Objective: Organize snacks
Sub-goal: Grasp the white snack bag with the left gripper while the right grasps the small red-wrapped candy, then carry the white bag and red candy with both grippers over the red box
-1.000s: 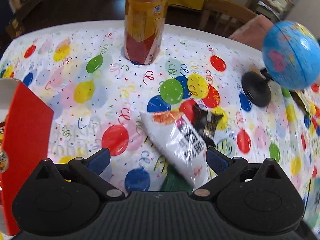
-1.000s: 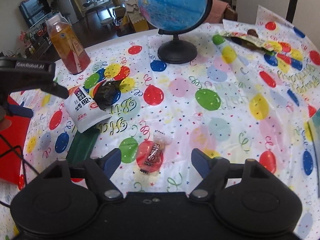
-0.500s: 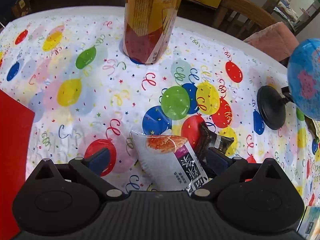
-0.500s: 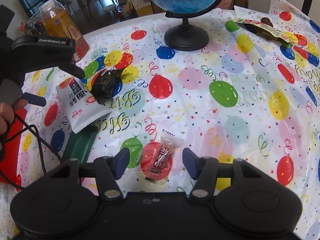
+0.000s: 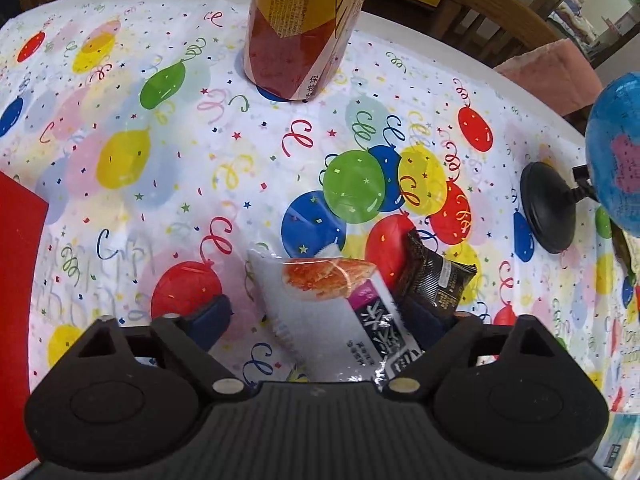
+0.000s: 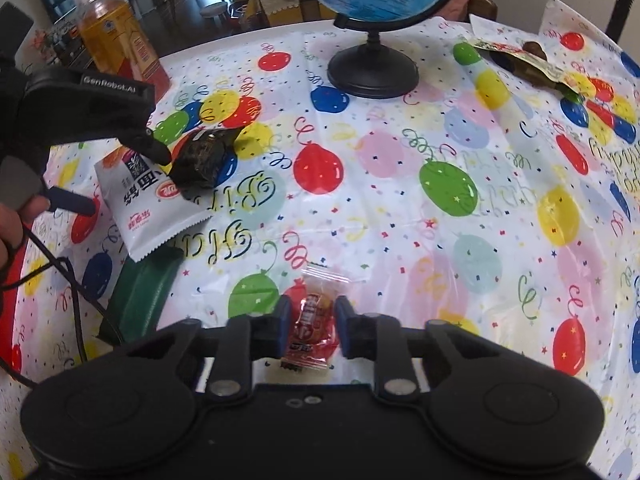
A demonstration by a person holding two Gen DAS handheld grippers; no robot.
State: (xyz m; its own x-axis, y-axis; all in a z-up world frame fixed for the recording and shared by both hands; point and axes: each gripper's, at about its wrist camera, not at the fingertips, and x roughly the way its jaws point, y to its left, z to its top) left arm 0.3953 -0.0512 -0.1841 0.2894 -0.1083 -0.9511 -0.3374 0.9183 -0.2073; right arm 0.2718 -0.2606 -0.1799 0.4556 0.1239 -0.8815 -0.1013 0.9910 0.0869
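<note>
Right tongs [image 6: 309, 322]: pitched steeply down toward the surface [image 6: 400, 208], which carries a balloon-print cover. Jaws have just been closing; they now stand narrow, either side of a small red-wrapped candy [image 6: 310, 320]. Blue pads sit at the wrapper's flanks and appear to press it, so the candy reads as gripped. It lies on the cover at the near edge of the right wrist view, over a red balloon print.

Left tongs [image 5: 322, 314]: also pointed steeply down, jaws wide, having just closed a little. Between them lies a white snack packet [image 5: 320, 308] flat on the cover. Left finger [image 5: 210, 318] is clear of the packet with cover visible between. Right finger sits at the packet's far edge, beside a black snack packet [image 5: 434, 280]; contact there cannot be told. In the right wrist view the left tongs [image 6: 116, 168] hang over the white packet [image 6: 148, 200], one finger tip just at the black packet [image 6: 206, 158]. A hand [image 6: 14, 220] grips the handle at the frame's left edge, cable trailing below.

Other items: tea bottle [image 5: 304, 28] upright at the far side; globe [image 6: 376, 36] on black base; green flat pack [image 6: 140, 296] partly under the white packet; red box [image 5: 18, 320] at left edge; a brown wrapper [image 6: 524, 60] far right.
</note>
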